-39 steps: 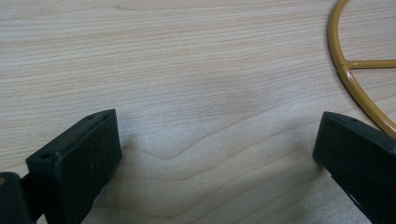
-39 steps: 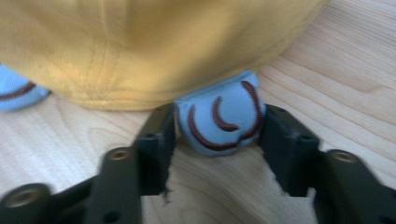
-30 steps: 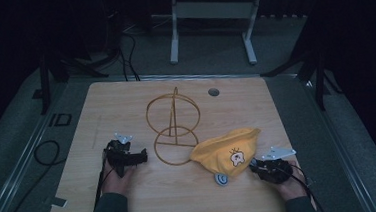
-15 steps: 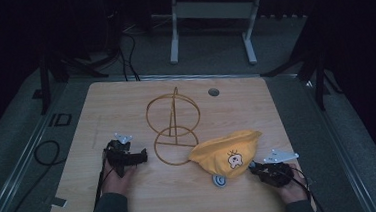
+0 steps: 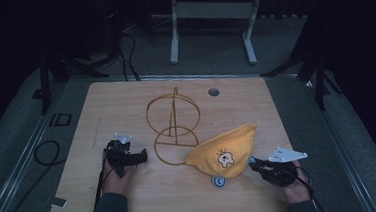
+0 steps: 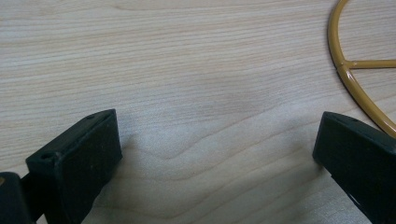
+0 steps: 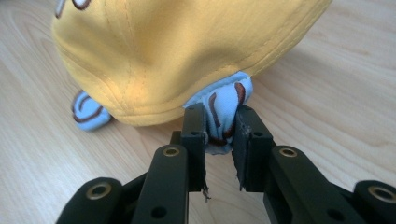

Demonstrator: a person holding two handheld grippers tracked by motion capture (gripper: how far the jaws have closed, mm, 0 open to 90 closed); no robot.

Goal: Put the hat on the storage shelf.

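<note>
Now the left gripper [image 5: 142, 157], lower left of the high view, rests with jaws spread over bare table [image 5: 126, 105] beside the wire stand [image 5: 173, 122]. At lower right, the right gripper [image 7: 219, 128], jaws just closing, pinches the yellow cap's [image 5: 224, 151] blue ear flap [image 7: 224, 109].

**Right tongs close on the cap's blue flap**

The right tongs [image 7: 219, 126] have just been closing, and now they pinch the light-blue flap [image 7: 224, 107] under the yellow cap [image 5: 224, 151]. The cap's right side now sits slightly higher off the bench [image 5: 133, 205] than a second ago.
</note>
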